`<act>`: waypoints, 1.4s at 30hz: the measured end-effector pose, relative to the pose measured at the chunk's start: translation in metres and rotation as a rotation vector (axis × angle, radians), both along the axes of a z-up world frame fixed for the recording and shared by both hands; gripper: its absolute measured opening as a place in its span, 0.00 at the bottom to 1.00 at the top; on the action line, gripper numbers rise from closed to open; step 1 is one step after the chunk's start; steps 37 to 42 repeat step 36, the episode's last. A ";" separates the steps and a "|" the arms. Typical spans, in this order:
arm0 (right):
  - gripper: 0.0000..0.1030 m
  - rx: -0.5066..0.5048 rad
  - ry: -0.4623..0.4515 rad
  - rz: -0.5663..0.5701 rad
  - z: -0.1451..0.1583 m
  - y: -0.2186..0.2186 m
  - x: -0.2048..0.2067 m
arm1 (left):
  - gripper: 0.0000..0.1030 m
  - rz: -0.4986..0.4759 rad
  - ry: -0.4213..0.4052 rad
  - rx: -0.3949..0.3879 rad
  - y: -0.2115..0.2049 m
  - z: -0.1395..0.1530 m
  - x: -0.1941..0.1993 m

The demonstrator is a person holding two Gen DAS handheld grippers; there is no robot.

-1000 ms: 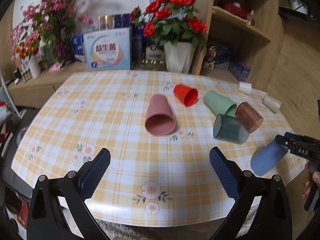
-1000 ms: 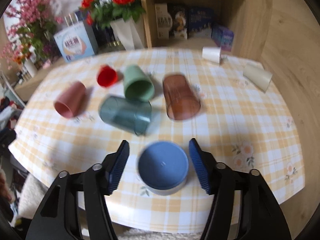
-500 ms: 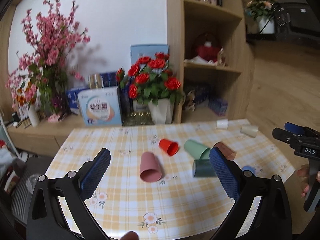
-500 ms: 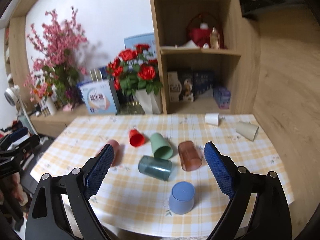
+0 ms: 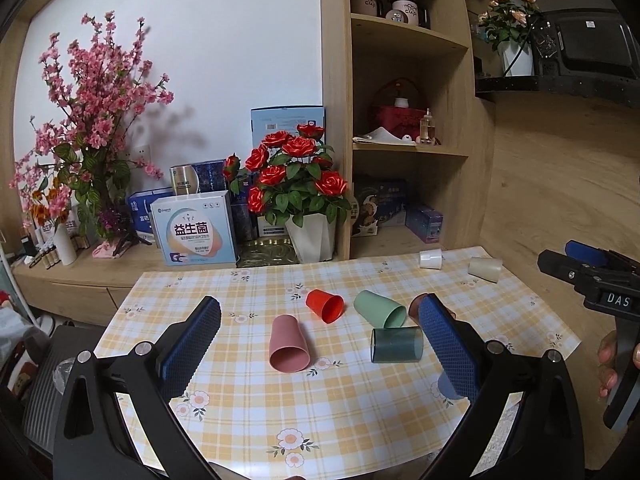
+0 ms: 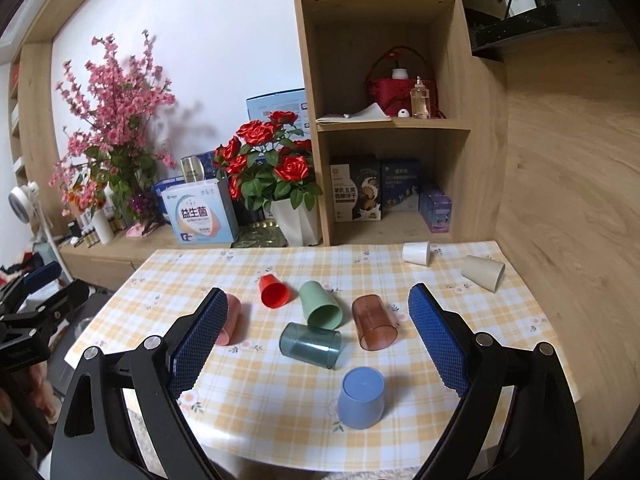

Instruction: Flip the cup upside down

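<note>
Eight cups (image 6: 361, 397) on checkered table (image 6: 472, 312)

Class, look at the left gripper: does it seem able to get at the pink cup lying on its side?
Probably yes. The left gripper is open and pulled back above the table, and the pink cup lies apart from the red cup, with bare tablecloth in front of its mouth.
</note>
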State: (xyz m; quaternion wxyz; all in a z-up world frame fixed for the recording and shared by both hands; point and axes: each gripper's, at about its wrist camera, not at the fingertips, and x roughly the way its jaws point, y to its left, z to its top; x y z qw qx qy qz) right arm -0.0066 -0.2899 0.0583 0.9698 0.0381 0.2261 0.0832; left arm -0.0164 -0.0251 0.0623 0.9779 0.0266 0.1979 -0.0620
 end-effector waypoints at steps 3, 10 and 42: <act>0.86 -0.004 0.001 -0.005 0.000 0.000 -0.001 | 0.94 0.006 -0.001 0.002 0.001 0.000 0.000; 0.86 -0.007 0.004 -0.013 0.000 0.001 -0.001 | 0.94 0.020 0.006 -0.004 0.004 -0.001 0.001; 0.86 -0.006 0.019 -0.015 -0.006 0.003 -0.002 | 0.94 0.070 0.015 0.016 0.007 -0.003 0.004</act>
